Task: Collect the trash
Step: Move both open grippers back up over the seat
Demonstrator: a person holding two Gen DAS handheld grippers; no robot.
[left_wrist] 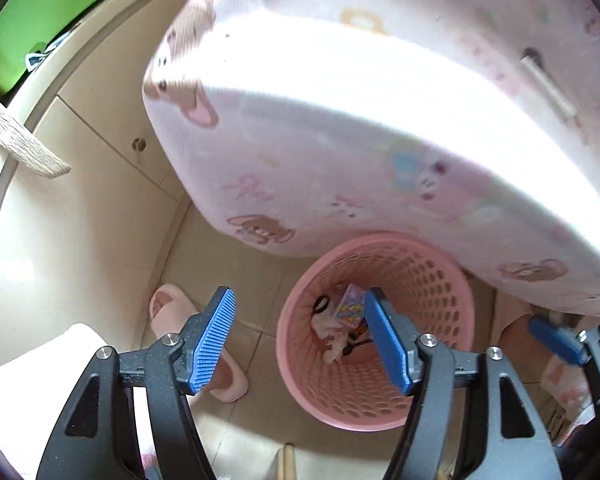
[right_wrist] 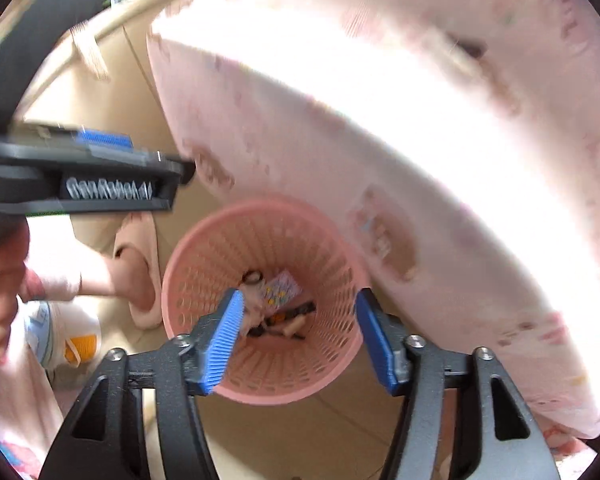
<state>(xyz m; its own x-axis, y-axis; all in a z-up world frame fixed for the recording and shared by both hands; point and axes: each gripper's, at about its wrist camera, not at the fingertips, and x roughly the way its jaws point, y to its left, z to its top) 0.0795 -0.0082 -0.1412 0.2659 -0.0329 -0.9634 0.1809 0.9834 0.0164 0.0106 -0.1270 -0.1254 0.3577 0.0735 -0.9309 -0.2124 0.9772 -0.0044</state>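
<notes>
The pink basket (left_wrist: 380, 332) stands on the floor at lower centre of both views, under the mattress (left_wrist: 340, 120) edge, holding a small printed packet (left_wrist: 350, 308); the left hand-held gripper (left_wrist: 300, 340) and right hand-held gripper (right_wrist: 300, 336) both hang above it, jaws apart, empty.

Pink basket (left_wrist: 432, 276); blue-padded tongs (left_wrist: 300, 336)

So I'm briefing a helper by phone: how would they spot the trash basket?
Find the mattress with the pink cartoon-print sheet; the basket stands on the tiled floor under its edge. It is round, pink and perforated, unlike the solid pink slipper beside it.
</notes>
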